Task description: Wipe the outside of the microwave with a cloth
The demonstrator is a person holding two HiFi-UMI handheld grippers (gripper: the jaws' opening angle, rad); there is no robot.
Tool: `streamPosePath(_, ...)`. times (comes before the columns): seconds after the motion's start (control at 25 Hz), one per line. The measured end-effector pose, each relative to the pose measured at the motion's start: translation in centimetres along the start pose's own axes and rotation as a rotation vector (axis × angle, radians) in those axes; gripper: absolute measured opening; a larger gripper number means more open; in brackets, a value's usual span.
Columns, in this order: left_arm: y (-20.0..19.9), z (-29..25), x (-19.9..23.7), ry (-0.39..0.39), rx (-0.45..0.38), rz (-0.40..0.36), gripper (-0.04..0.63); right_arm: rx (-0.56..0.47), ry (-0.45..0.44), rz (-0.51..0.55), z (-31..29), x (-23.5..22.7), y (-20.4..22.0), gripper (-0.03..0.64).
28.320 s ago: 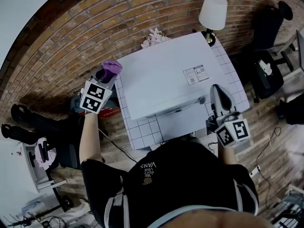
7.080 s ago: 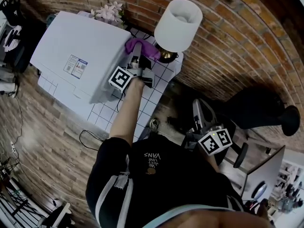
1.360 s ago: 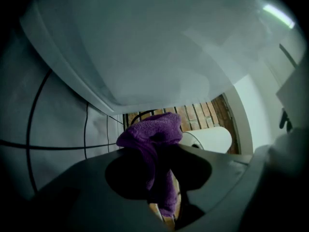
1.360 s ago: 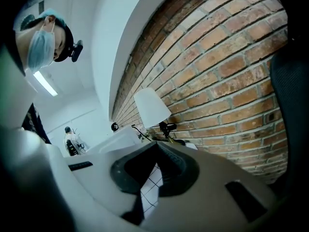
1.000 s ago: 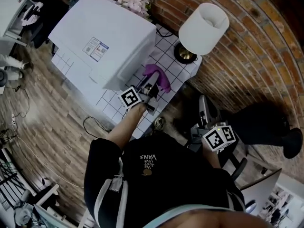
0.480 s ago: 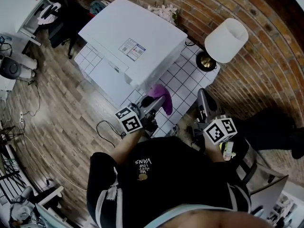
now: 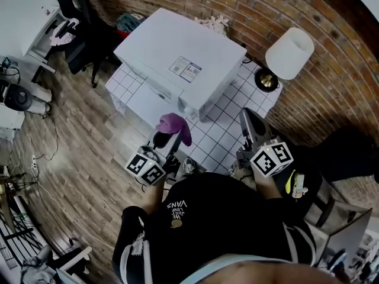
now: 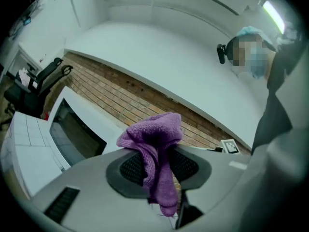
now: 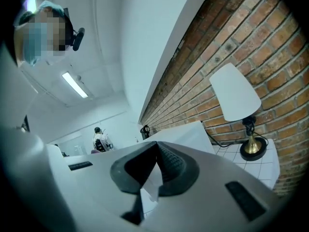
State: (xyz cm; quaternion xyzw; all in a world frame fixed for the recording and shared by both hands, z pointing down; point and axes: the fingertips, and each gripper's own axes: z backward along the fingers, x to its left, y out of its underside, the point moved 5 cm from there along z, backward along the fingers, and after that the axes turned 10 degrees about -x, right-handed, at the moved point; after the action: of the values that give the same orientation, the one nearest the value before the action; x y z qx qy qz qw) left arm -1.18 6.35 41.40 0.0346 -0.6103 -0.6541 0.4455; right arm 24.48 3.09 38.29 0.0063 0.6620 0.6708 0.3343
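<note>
The white microwave (image 7: 177, 61) stands on a white tiled table (image 7: 234, 108), its dark door window (image 8: 72, 137) showing in the left gripper view. My left gripper (image 7: 172, 138) is shut on a purple cloth (image 7: 173, 125) and holds it in front of the microwave's front face, near its lower right corner. In the left gripper view the cloth (image 8: 157, 161) hangs bunched between the jaws, apart from the door. My right gripper (image 7: 250, 123) hovers over the table's right part, shut with nothing in it (image 9: 155, 151).
A lamp with a white shade (image 7: 290, 52) stands at the table's back right by the brick wall (image 7: 249, 5). Pale flowers (image 7: 214, 21) sit behind the microwave. Black chairs (image 7: 89, 28) and a cable on the wood floor (image 7: 77, 135) lie to the left.
The left gripper carried the cloth from the microwave's right side round to its front. The view swung left with it. The right gripper kept its place over the table.
</note>
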Motion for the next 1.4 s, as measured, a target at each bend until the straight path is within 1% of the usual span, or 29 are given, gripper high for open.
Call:
streamPosePath(0.2,-2.6,0.6,2.8,-0.043,0.034,-0.151,0.129,-0.022,0.0,0.031,-0.8,2.0,0.8,0.0)
streamPosePath(0.36,-4.2,0.9,3.5,-0.056,0.051,-0.282,0.129,-0.046,0.014,0.068,-1.0,3.2,1.0,-0.001)
streamPosePath(0.44,-5.0,0.9,3.6,-0.058,0.046,-0.333,0.129,-0.056,0.025,0.081,-1.0,3.6,1.2,-0.002)
streamPosePath(0.48,-5.2,0.9,3.6,-0.057,0.042,-0.346,0.129,-0.059,0.03,0.085,-0.9,3.7,1.3,-0.002)
streamPosePath(0.64,-5.7,1.1,3.8,-0.057,0.029,-0.341,0.129,-0.049,0.046,0.11,-0.8,4.2,1.8,-0.002)
streamPosePath(0.8,-5.7,1.4,3.9,-0.072,0.025,-0.352,0.129,-0.029,0.048,0.127,-0.8,4.5,2.1,-0.002)
streamPosePath(1.04,-5.6,1.6,3.9,-0.083,0.01,-0.354,0.129,-0.026,0.041,0.136,-0.8,4.6,1.9,-0.002)
streamPosePath(1.4,-5.1,1.9,3.7,-0.093,0.007,-0.336,0.129,-0.029,0.034,0.138,-0.6,4.4,2.1,-0.002)
